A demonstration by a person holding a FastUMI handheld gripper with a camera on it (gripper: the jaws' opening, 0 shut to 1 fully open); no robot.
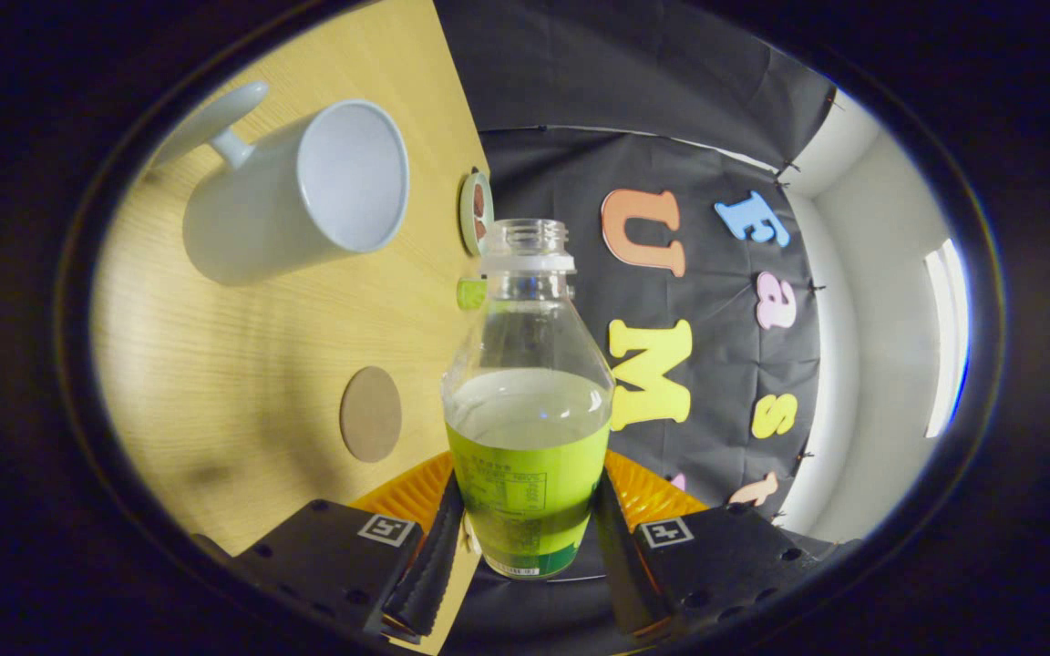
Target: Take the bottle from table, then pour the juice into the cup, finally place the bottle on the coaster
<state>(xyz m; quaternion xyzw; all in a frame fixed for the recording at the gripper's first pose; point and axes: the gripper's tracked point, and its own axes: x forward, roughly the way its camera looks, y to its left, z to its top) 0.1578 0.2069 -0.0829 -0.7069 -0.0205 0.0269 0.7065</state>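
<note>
My gripper (525, 528) is shut on a clear plastic bottle (525, 428), both fingers pressing its green-labelled lower part. The bottle has no cap, and pale green juice reaches to just above its label. The whole view is rolled sideways, so the wooden table (242, 364) stands like a wall beside the bottle. A white cup (306, 191) with a handle sits on the table beyond the fingers, its open mouth facing the bottle's neck. A round brown coaster (370, 413) lies on the table close to the bottle's body.
Near the table's far edge lies a small round disc with a green rim (476, 212), and a small green cap-like object (471, 293) sits next to the bottle's neck. The black cloth wall hangs behind; a white wall with a bright strip stands further off.
</note>
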